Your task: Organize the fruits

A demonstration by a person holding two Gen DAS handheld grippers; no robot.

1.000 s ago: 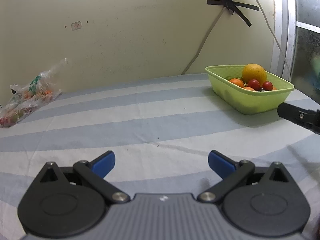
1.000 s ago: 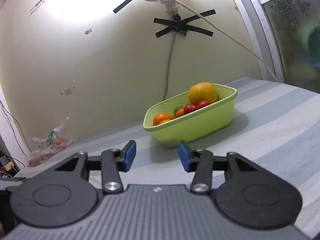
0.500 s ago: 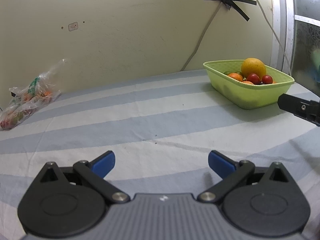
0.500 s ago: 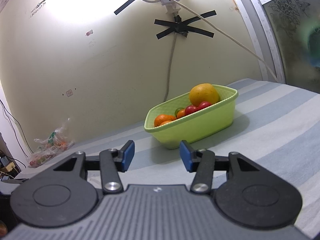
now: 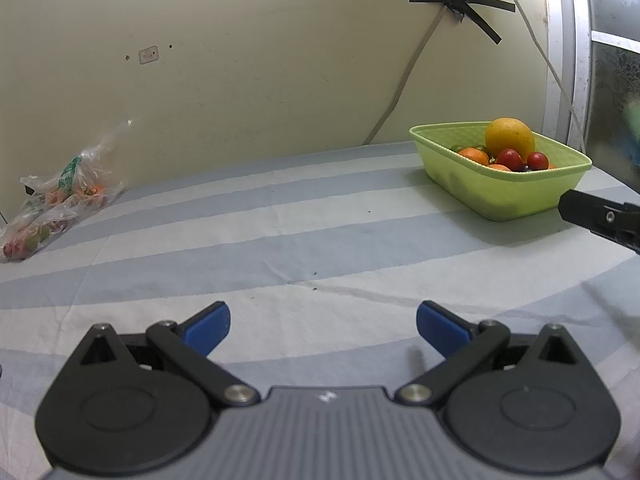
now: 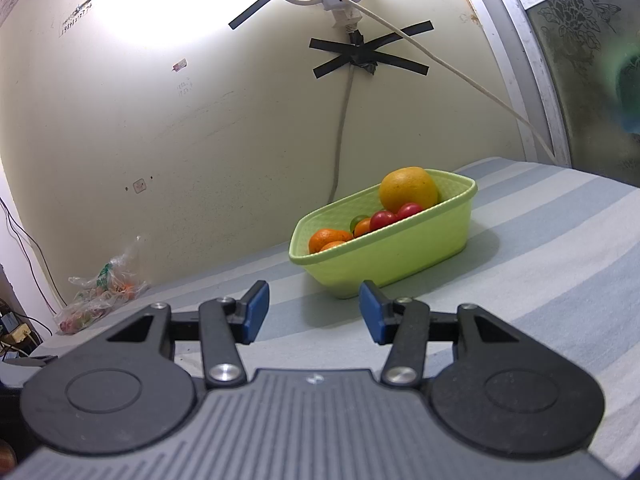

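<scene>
**Both grippers empty, fruit split between basket and bag**

The green basket (image 6: 384,252) sits toward the far right corner of the striped bedsheet (image 5: 280,248), close to the wall. It holds a big orange (image 6: 408,190), a couple of red cherry tomatoes (image 6: 394,216) and some small tangerines (image 6: 328,239). Over at the far left edge, against the wall, lies a clear plastic bag (image 5: 60,200) with more small fruit inside, well apart from the basket.

The left gripper (image 5: 322,326) hangs low over the near middle of the sheet with its blue pads spread wide and nothing between them. The right gripper (image 6: 314,312) points at the basket, its pads parted by a narrower gap, also empty; the basket's near wall is just beyond its tips.

As I judge it, the step in hand is reaching for fruit. To do it well, whichever gripper goes in should come down from above the rim rather than push the basket's wall, take one piece at a time, and close gently on the tomatoes, which would bruise or squirt out. The crinkly bag will likely need one gripper to hold it while the other picks.
</scene>
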